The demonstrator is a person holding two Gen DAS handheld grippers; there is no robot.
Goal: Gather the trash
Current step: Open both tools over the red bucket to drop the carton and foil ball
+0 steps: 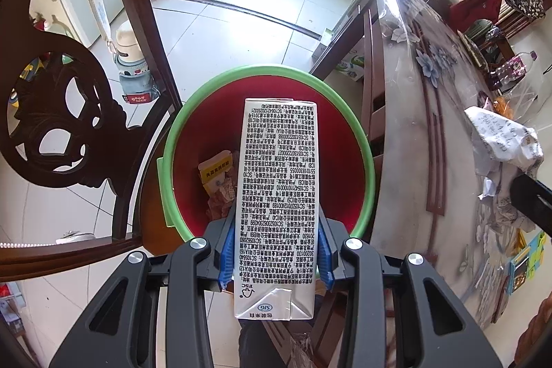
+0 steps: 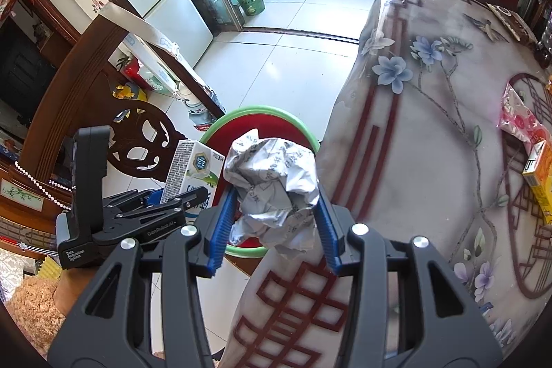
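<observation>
Trash in transit: from the left wrist, the left gripper [image 1: 276, 250] has its fingers clenched on a milk carton [image 1: 276, 206] above the red bin [image 1: 362, 154]; its length could catch the rim. From the right wrist, the right gripper [image 2: 274, 230] grips crumpled paper [image 2: 272, 188] near the bench [image 2: 431, 143] edge; released there, it could miss.

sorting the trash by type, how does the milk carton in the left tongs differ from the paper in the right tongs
The milk carton is a stiff, flat-sided box; the paper wad is crumpled and shapeless. The carton carries dense printed text; the wad shows faint scrawl. Both are clamped between blue pads, left tongs and right tongs, near the green-rimmed bin.
</observation>
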